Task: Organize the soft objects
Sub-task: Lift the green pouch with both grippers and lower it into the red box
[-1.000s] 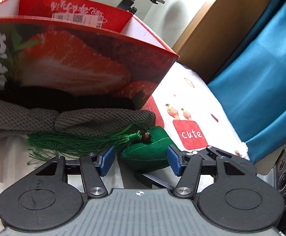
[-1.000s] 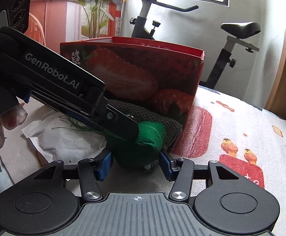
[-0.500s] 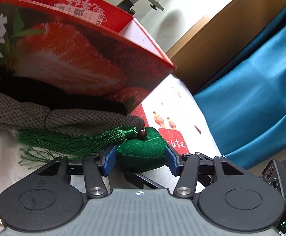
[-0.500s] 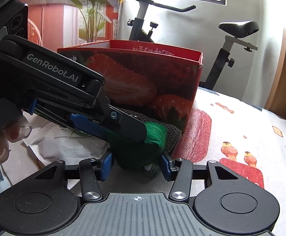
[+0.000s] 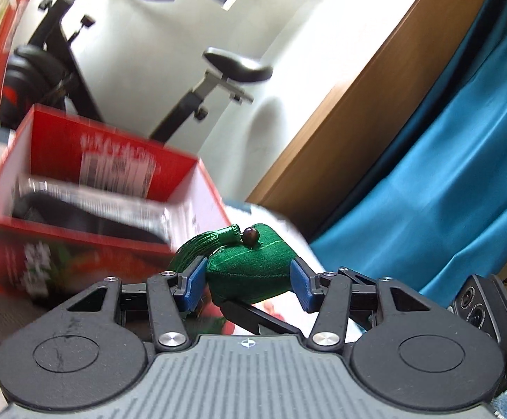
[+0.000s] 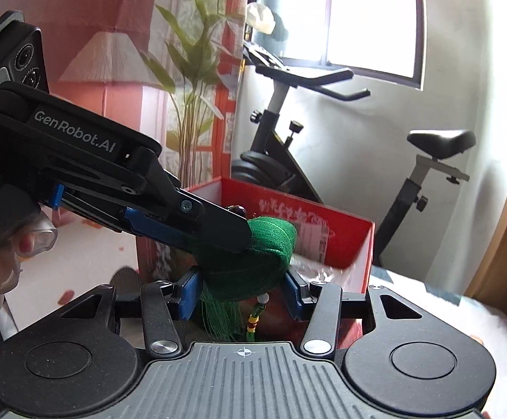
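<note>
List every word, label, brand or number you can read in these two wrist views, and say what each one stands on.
"GenRobot.AI": white lettering on the side of the left gripper, seen in the right wrist view.
White characters along the inner wall of the red box: too blurred to read.
White barcode label on that same wall: too blurred to read.
No other text is legible.

bright window glare, motion blur

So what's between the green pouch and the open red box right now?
Nothing solid. In the right wrist view the green pouch, clamped by both grippers, hangs in front of the red box, level with its rim, only air between them; its tassel dangles below.
</note>
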